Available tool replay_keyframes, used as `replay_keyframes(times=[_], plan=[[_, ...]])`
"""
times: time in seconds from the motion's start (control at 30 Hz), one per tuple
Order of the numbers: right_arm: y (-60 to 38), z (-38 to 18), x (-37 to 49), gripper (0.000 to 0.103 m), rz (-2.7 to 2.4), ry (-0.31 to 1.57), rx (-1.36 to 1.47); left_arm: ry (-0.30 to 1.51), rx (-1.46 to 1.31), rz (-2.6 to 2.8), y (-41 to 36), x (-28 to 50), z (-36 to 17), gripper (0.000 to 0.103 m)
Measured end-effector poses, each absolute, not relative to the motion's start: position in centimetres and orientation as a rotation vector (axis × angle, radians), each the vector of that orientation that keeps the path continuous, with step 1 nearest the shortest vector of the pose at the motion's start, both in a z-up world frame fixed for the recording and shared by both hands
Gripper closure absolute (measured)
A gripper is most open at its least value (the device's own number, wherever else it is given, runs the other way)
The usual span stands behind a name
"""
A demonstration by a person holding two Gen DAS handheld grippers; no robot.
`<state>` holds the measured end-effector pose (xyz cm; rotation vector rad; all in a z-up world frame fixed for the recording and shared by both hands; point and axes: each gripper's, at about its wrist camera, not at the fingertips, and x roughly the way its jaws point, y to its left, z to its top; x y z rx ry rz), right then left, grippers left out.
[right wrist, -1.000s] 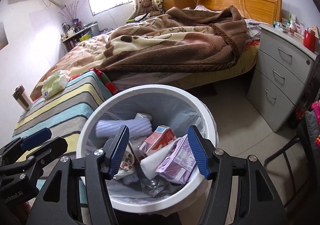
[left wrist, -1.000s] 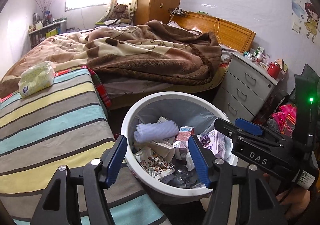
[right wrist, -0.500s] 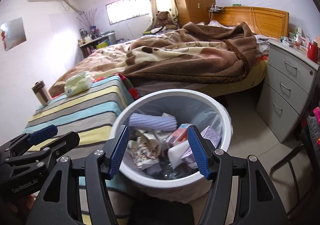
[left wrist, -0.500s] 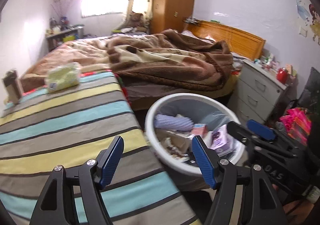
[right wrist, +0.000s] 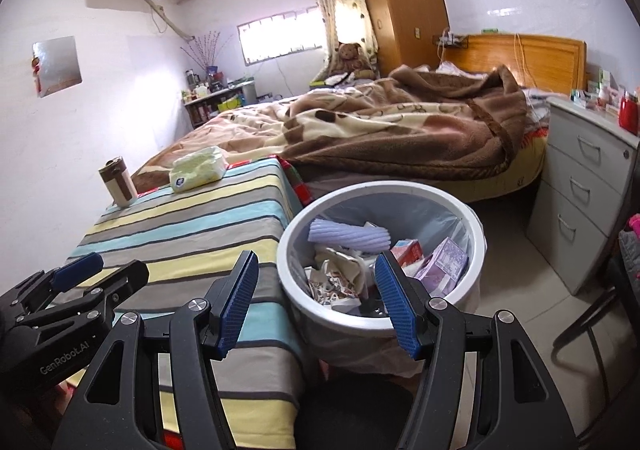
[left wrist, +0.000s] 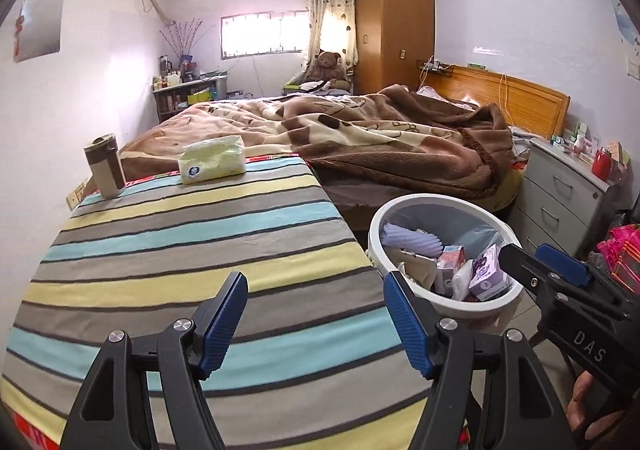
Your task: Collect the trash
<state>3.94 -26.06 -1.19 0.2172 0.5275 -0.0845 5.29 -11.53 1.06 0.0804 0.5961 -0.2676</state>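
Several pieces of rubbish already fill the round white plastic bin with its grey liner [right wrist: 472,228]: a ribbed lilac roll [right wrist: 349,234], a pink-red carton [right wrist: 409,250], a purple printed carton [right wrist: 442,263] and crumpled printed paper [right wrist: 336,278], all lying below the rim. The bin stands on the floor, just beside the near corner of the table draped in a yellow, teal and grey striped cloth [left wrist: 192,250], between that table and the bed under a brown fleece blanket [left wrist: 380,137]. The right gripper [right wrist: 316,300] hovers above the bin's near rim with its blue-padded jaws spread wide and nothing between them; the left gripper [left wrist: 316,320] hangs over the cloth, equally spread and empty. At the far end of the table sit a pale green soft pack of tissues [left wrist: 212,158] and a brown-and-cream lidded tumbler [left wrist: 105,165], well apart from both tools. By my reading the collecting is largely finished, since no loose litter shows on the cloth. The risk from here is mistaking those two items for trash: the tumbler is tall and narrow, so a careless reach could tip it, and the slack tissue pack could slip from a shallow pinch. A low pass by either tool could also catch the cloth and drag it, or knock the bin's rim and spill its heaped contents.
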Motion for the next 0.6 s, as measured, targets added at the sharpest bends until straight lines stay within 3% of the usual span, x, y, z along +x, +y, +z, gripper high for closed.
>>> replay_keyframes(times=[0.23, 0.33, 0.6], plan=[[-25.6, -1.9, 3.4, 0.040, -0.078, 0.535, 0.230, 0.584, 0.073, -0.218, -10.2, 3.8, 0.5, 0.033], [-25.6, -1.9, 3.3, 0.032, -0.074, 0.531, 0.237, 0.574, 0.064, -0.212, -9.9, 3.4, 0.5, 0.033], [-25.0, -1.7, 2.9, 0.031, -0.070, 0.520, 0.221, 0.577, 0.056, -0.199, -9.8, 3.2, 0.3, 0.033]])
